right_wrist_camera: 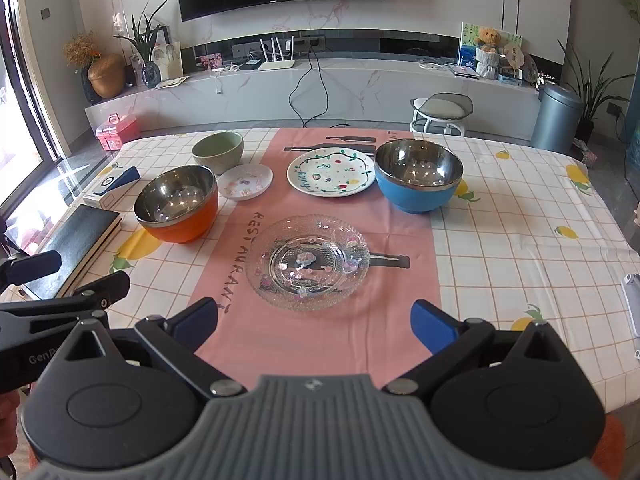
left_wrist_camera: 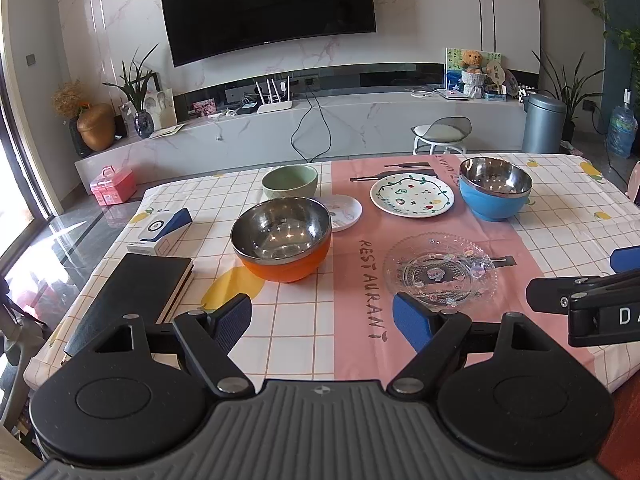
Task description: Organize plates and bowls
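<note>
An orange steel-lined bowl [left_wrist_camera: 282, 238] [right_wrist_camera: 176, 203] sits left of centre. A green bowl [left_wrist_camera: 290, 182] [right_wrist_camera: 218, 151] stands behind it, with a small white dish [left_wrist_camera: 340, 208] [right_wrist_camera: 245, 181] beside them. A painted white plate [left_wrist_camera: 412, 194] [right_wrist_camera: 331, 172] and a blue steel-lined bowl [left_wrist_camera: 495, 188] [right_wrist_camera: 418, 175] sit at the far right. A clear glass plate [left_wrist_camera: 440, 268] [right_wrist_camera: 307, 262] lies near the front. My left gripper [left_wrist_camera: 322, 320] is open and empty, short of the orange bowl. My right gripper [right_wrist_camera: 316, 326] is open and empty, just short of the glass plate.
A black notebook [left_wrist_camera: 132, 292] [right_wrist_camera: 80, 240] and a blue-and-white box [left_wrist_camera: 160, 232] [right_wrist_camera: 114, 186] lie at the table's left edge. A pink runner [left_wrist_camera: 356, 280] crosses the checked tablecloth. A stool [right_wrist_camera: 440, 110] and a grey bin [right_wrist_camera: 556, 118] stand beyond the table.
</note>
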The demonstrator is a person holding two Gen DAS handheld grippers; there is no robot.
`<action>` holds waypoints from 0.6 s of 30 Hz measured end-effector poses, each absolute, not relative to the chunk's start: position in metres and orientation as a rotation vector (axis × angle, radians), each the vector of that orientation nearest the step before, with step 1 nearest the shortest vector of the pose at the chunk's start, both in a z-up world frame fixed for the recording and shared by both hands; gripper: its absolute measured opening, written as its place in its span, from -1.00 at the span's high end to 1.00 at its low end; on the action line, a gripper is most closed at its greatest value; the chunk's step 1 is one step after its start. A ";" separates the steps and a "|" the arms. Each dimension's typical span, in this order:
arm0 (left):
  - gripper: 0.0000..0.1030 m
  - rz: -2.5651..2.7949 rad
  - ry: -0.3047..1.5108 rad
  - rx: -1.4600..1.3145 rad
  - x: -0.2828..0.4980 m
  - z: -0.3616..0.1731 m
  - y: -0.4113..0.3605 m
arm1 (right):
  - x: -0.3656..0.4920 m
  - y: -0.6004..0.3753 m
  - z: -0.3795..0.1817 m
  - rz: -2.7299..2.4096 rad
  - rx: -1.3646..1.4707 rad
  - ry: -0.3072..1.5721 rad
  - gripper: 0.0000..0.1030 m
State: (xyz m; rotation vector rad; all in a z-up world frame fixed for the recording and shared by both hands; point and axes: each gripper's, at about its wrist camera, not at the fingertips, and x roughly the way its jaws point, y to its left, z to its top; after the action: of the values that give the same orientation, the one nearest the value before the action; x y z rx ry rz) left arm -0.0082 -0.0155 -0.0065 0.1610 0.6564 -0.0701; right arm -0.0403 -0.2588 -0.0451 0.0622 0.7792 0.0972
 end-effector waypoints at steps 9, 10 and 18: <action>-0.81 -0.089 0.674 0.139 -0.007 -0.008 -0.016 | -0.040 -0.258 -0.047 0.099 0.068 0.783 -0.95; -0.77 -0.099 0.676 0.129 -0.007 -0.008 -0.015 | -0.040 -0.258 -0.048 0.101 0.070 0.784 -0.95; -0.45 -0.085 0.672 -0.040 -0.001 -0.008 0.010 | -0.039 -0.262 -0.054 0.119 0.126 0.759 -0.95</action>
State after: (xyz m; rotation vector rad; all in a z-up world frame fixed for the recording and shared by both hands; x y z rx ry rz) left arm -0.0014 0.0105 -0.0077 -0.0403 0.6723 -0.0848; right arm -0.0394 -0.2618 -0.0537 0.1262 0.7592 0.1193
